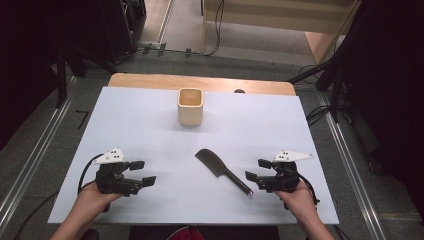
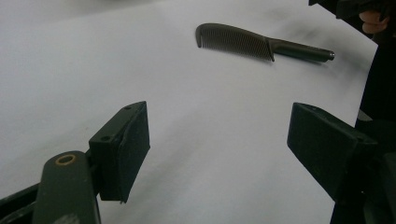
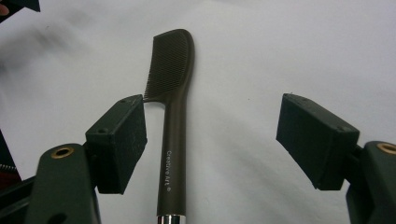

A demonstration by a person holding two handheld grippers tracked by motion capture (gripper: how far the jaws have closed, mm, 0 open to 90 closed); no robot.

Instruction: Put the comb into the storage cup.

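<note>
Comb (image 1: 220, 169): your dark brown, long-handled comb lies flat on the white sheet (image 1: 150, 125) that covers the desk, right of the middle and toward the near edge. Its toothed head points to the far left; its handle runs down toward the near right corner and ends in a silver cap.

Your right gripper (image 1: 258, 169) sits just beside that handle end, near the desk's near right corner, apart from the comb. Its jaws stand wide. In the right gripper view the comb (image 3: 173, 116) runs up between them, closer to the pad at that view's left, with neither pad touching it; the handle carries small white lettering.

Your left gripper (image 1: 142, 172) rests near the near left corner, well apart from the comb. Its jaws are wide too, with bare sheet between them. In the left gripper view the comb (image 2: 252, 42) lies farther off, teeth toward you.

Toward the far edge, near its middle, a cream square cup (image 1: 190, 106) stands upright with its mouth open.
</note>
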